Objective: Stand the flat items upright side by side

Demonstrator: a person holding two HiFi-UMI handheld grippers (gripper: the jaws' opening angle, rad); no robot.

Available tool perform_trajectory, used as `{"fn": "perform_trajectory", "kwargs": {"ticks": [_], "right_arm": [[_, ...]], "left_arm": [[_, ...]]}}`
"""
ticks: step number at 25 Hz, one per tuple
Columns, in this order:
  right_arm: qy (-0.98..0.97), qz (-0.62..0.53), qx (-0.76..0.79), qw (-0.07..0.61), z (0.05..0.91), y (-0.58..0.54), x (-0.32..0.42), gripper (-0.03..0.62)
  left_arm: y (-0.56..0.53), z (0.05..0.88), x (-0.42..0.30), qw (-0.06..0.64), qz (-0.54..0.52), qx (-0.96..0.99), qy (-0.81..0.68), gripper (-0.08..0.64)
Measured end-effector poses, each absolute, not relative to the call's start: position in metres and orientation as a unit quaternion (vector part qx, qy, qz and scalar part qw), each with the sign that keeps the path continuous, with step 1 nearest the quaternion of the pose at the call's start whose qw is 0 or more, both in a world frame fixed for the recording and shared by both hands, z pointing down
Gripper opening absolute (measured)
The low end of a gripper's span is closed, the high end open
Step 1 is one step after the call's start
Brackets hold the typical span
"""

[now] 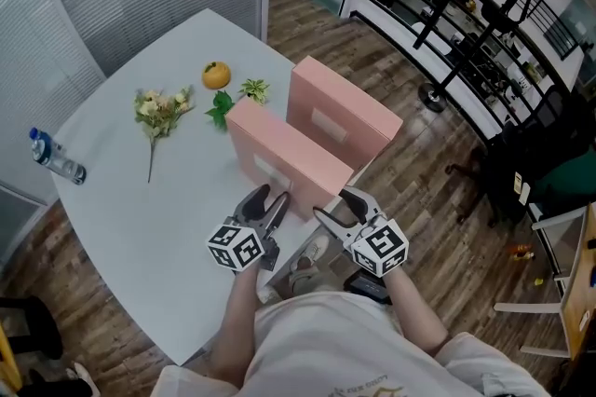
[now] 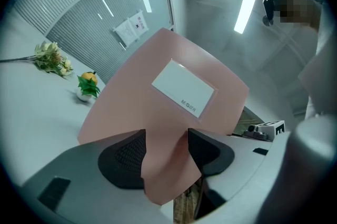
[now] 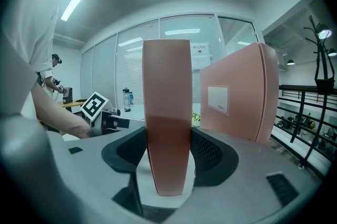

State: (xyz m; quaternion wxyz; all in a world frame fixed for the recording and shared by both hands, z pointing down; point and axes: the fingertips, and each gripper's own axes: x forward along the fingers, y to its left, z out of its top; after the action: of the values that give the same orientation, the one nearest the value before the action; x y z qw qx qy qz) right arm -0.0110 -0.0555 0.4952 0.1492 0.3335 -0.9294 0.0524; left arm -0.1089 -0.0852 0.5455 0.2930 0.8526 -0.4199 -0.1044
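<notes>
Two flat pink boxes stand on edge on the white table. The near pink box is in front of the far pink box, roughly parallel, with a gap between them. My left gripper is shut on the near box's lower left corner; in the left gripper view the box fills the left gripper between the pads. My right gripper clamps the same box's right end. In the right gripper view the box's narrow edge sits between the right gripper's pads, and the far box stands to the right.
An orange, a small green plant and a bunch of flowers lie beyond the boxes. A water bottle lies at the table's left edge. The table's near edge runs just under the grippers; wooden floor lies to the right.
</notes>
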Motion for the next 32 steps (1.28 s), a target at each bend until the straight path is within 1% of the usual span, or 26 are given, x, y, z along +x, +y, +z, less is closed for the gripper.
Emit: {"fn": "perform_trajectory", "kwargs": {"ticks": [15, 32], "right_arm": [[-0.929, 0.046, 0.327, 0.168, 0.496, -0.066, -0.003, 0.271], [-0.924, 0.042, 0.338, 0.175, 0.495, -0.084, 0.024, 0.27]], "left_arm": [[-0.095, 0.546, -0.099, 0.298, -0.113, 0.854, -0.41, 0.242], [-0.115, 0.547, -0.072, 0.299, -0.113, 0.861, -0.395, 0.242]]}}
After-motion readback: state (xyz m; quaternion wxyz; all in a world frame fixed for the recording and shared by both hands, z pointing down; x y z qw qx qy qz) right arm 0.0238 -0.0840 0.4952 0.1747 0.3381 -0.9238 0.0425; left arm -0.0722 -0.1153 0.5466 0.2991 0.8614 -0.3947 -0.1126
